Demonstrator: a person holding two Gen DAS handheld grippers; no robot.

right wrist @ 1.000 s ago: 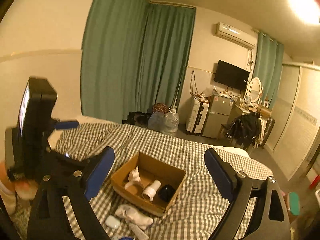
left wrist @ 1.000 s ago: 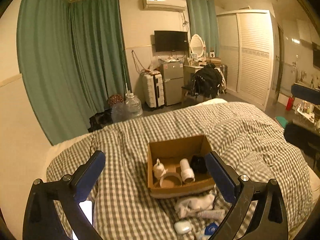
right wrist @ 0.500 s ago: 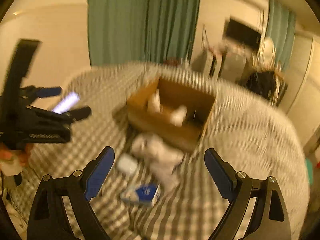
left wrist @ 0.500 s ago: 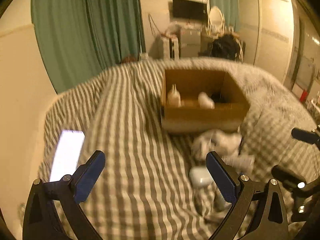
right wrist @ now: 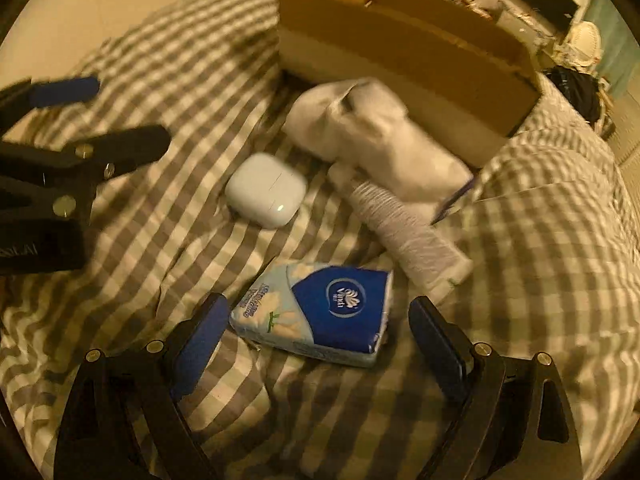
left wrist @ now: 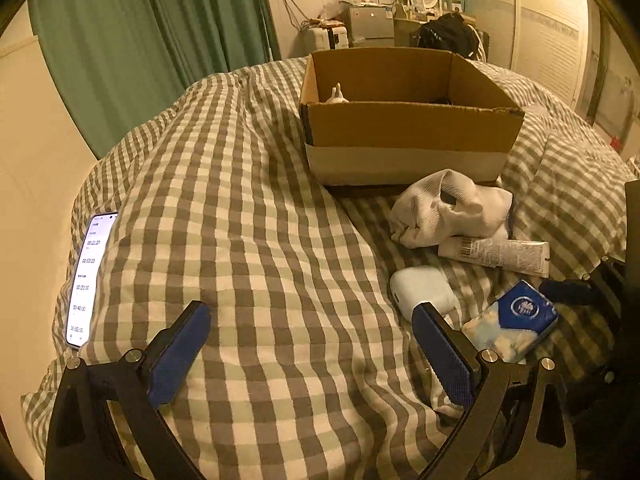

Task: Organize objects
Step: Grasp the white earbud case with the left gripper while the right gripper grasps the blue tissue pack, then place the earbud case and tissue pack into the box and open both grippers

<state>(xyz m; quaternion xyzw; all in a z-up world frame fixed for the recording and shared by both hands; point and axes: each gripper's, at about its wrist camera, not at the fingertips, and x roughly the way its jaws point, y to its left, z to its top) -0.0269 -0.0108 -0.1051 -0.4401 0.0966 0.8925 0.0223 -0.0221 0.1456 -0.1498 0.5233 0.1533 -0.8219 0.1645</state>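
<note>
A cardboard box [left wrist: 408, 136] [right wrist: 400, 48] stands on the checked bed cover, with a small white figure [left wrist: 337, 95] showing inside. In front of it lie white socks [left wrist: 448, 210] [right wrist: 372, 132], a white tube [left wrist: 494, 253] [right wrist: 404, 232], a white earbud case [left wrist: 420, 292] [right wrist: 266, 194] and a blue tissue pack [left wrist: 512, 320] [right wrist: 320, 312]. My left gripper [left wrist: 310, 354] is open and empty, low over the cover, left of the case. My right gripper [right wrist: 318, 348] is open, its jaws either side of the tissue pack, apart from it.
A lit phone [left wrist: 90, 276] lies on the cover at the left edge of the bed. Green curtains [left wrist: 160, 40] hang behind. The left gripper shows at the left of the right wrist view [right wrist: 60, 152]. A desk, fridge and wardrobe stand far behind the box.
Both grippers have dropped and moved forward toward the bed. The loose items now lie close below them, and the right gripper has come down around the tissue pack.
</note>
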